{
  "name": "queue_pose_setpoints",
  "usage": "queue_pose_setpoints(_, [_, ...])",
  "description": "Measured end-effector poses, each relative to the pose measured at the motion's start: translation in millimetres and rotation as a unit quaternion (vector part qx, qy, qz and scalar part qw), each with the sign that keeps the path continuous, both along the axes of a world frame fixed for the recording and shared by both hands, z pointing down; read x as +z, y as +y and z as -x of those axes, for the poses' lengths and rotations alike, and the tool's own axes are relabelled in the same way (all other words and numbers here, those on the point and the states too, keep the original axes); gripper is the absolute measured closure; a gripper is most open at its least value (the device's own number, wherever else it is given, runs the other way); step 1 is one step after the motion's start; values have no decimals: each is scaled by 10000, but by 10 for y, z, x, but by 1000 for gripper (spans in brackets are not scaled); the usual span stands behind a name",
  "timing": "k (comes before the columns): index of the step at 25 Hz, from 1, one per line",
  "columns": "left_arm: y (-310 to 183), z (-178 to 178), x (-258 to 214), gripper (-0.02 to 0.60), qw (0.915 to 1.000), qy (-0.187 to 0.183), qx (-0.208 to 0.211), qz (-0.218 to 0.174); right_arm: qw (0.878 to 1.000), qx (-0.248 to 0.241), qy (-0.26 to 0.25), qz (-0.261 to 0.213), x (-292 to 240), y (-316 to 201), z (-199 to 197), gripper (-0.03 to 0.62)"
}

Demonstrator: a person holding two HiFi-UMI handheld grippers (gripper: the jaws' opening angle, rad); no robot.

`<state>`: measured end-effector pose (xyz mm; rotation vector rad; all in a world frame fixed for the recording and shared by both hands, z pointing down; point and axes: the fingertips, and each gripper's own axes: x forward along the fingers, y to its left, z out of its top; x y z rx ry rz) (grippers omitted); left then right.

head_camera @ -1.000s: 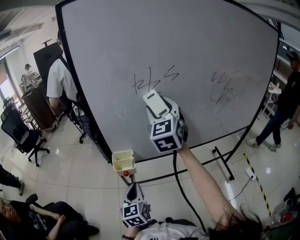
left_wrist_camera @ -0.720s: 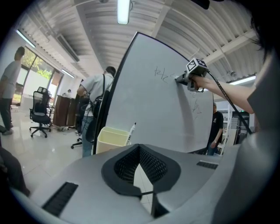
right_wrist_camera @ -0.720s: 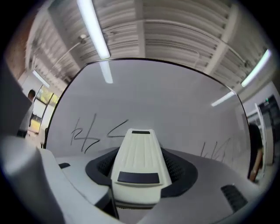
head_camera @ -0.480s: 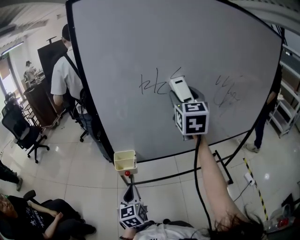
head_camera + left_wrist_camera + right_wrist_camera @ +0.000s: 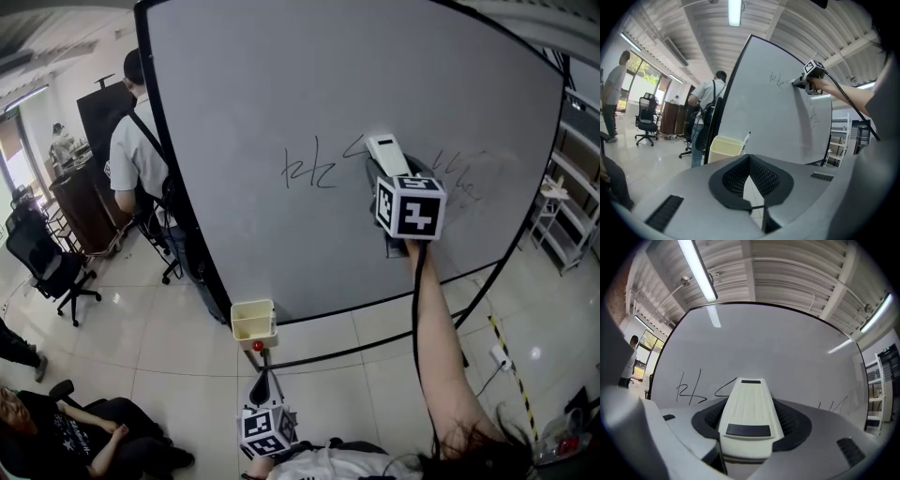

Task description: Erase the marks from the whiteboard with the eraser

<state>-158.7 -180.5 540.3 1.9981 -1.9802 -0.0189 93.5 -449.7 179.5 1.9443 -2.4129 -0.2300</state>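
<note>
The white whiteboard (image 5: 281, 84) carries black marks at its middle left (image 5: 309, 167) and a smudged group at the right (image 5: 464, 173). My right gripper (image 5: 389, 173) is shut on the cream eraser (image 5: 387, 153), which lies against the board between the two groups. In the right gripper view the eraser (image 5: 747, 411) sits between the jaws, with the left marks (image 5: 691, 390) and right marks (image 5: 839, 405) either side. My left gripper (image 5: 265, 386) hangs low, off the board, shut and with nothing in it (image 5: 750, 161).
A cream cup (image 5: 253, 321) with a marker (image 5: 746, 140) in it hangs at the board's lower edge. A person in a white shirt (image 5: 141, 155) stands left of the board, near office chairs (image 5: 42, 267). Board stand feet (image 5: 450, 328) and shelves (image 5: 567, 216) are at the right.
My right gripper has carried the eraser rightward and up across the board, from below the left marks to the gap between the two groups. The left gripper has stayed low.
</note>
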Motion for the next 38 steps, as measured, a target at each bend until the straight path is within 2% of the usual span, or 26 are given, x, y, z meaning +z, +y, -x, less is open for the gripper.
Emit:
queue_pose_setpoints(3, [-3,-4,-15,586,10000,50,10,15,9968,-400,683,43,242,201,587,324])
queue_pose_setpoints(5, [-22,-14,-48,586,10000,58,16,-9,9873,-811,1346,225,669,352,1102,324])
queue_pose_setpoints(6, [-32,-24,-55,586,10000,58,22,-23,9815,-890,1673,268,874,384,1271,324])
queue_pose_setpoints(8, [-38,-49,-75,586,10000,36,35,-78,9747,-699,2114,206,1050,358,1311,325])
queue_pose_setpoints(9, [-31,-51,-79,586,9999,15,36,-100,9759,-561,2101,161,991,324,1220,326])
queue_pose_setpoints(13, [-18,13,-21,586,10000,-22,9,-20,9905,-302,1342,20,239,222,781,324])
queue_pose_setpoints(15, [-30,-1,14,586,10000,22,51,29,9904,-217,1367,-34,42,216,725,324])
queue_pose_setpoints(17, [-52,-12,-21,586,10000,58,57,1,9878,-262,1536,12,170,242,828,324])
queue_pose_setpoints(20, [-96,-22,-83,586,9999,90,67,-63,9790,-341,1998,228,787,297,1069,324])
queue_pose_setpoints(23, [-102,-62,-87,586,9998,57,144,-80,9714,-119,2368,112,1095,301,1092,324])
queue_pose_setpoints(25, [-89,-83,-65,586,9998,53,194,-56,9767,-13,2141,-136,830,255,995,324])
queue_pose_setpoints(29, [-95,-32,-51,586,9999,60,157,-4,9908,4,1232,-555,-134,210,796,324])
queue_pose_setpoints(31, [-108,10,-56,586,9999,65,113,-35,9931,-39,1020,-572,-250,224,803,324])
queue_pose_setpoints(33, [-112,46,-21,586,9999,70,85,-37,9930,-138,1070,-473,29,253,929,324])
queue_pose_setpoints(36, [-113,75,-41,586,9999,121,58,-41,9869,-175,1570,-331,767,298,1163,324])
queue_pose_setpoints(38, [-106,76,-73,586,9999,134,56,-61,9832,-178,1780,-348,1010,301,1226,324])
